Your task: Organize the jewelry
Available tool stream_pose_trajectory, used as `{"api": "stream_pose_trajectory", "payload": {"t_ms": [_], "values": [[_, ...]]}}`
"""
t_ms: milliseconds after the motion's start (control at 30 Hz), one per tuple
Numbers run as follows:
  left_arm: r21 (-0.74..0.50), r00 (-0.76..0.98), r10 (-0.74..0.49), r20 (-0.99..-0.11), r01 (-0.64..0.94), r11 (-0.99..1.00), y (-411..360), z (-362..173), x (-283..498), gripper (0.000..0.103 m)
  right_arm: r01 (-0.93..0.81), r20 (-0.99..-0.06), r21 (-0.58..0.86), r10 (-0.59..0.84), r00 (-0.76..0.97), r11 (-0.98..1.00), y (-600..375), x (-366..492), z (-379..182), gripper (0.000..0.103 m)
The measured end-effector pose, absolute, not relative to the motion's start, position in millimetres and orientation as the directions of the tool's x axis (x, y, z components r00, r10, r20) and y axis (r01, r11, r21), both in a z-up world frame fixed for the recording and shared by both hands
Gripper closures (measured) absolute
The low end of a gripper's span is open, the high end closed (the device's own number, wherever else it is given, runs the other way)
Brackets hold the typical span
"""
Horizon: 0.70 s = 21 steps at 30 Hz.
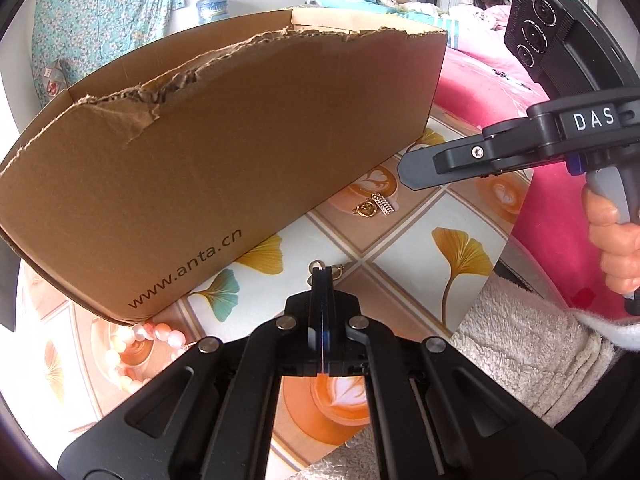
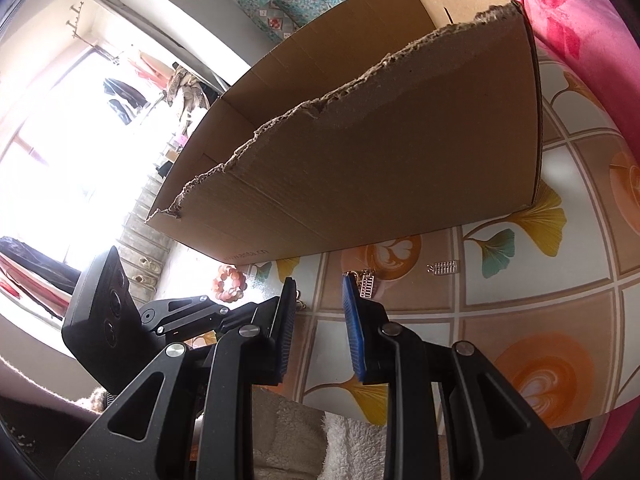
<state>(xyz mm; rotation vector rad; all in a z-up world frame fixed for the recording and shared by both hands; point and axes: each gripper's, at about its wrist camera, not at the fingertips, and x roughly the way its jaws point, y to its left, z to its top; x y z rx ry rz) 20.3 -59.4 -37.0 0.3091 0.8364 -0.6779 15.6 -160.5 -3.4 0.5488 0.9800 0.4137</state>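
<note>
Beside torn cardboard box (image 1: 224, 152): left claw (image 1: 322, 276) pinching small metal ring (image 1: 317, 266); right claw (image 2: 320, 284) parted, empty.

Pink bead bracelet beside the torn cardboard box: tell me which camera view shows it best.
The left wrist view. There the pink bead bracelet lies close by, single beads distinct, though the cardboard box hides part of it. The right wrist view shows its whole ring, but small and far off.

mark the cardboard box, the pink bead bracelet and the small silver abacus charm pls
cardboard box (image 1: 240, 152): left wrist view, near side wall.
pink bead bracelet (image 1: 168, 334): left wrist view, beads by the box corner.
silver abacus charm (image 2: 445, 269): right wrist view, its frame.
</note>
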Motion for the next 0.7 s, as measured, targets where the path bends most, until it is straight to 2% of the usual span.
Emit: {"api": "stream_pose_trajectory", "payload": {"t_ms": [100,200,400,600,700], "values": [[-0.025,0.477,-0.427,-0.768,0.643,0.765,-58,-33,22,0.102,-0.08,-0.661,0.607,0.559,0.5,0.79,-163,14,-4,0.079],[-0.07,0.462,-0.434,-0.774,0.618,0.783,-56,-30,28,0.092,-0.075,-0.658,0.614,0.562,0.501,0.786,-165,14,-6,0.079],[-0.122,0.43,-0.405,-0.807,0.55,0.826,-62,-32,36,0.09,-0.075,-0.655,0.619,0.566,0.5,0.782,-166,13,-8,0.079],[-0.144,0.423,-0.397,-0.815,0.516,0.844,-66,-28,31,0.078,-0.066,-0.65,0.629,0.57,0.502,0.775,-171,14,-11,0.079],[-0.155,0.411,-0.388,-0.825,0.495,0.855,-66,-31,33,0.077,-0.066,-0.648,0.634,0.576,0.499,0.771,-171,14,-13,0.079]]}}
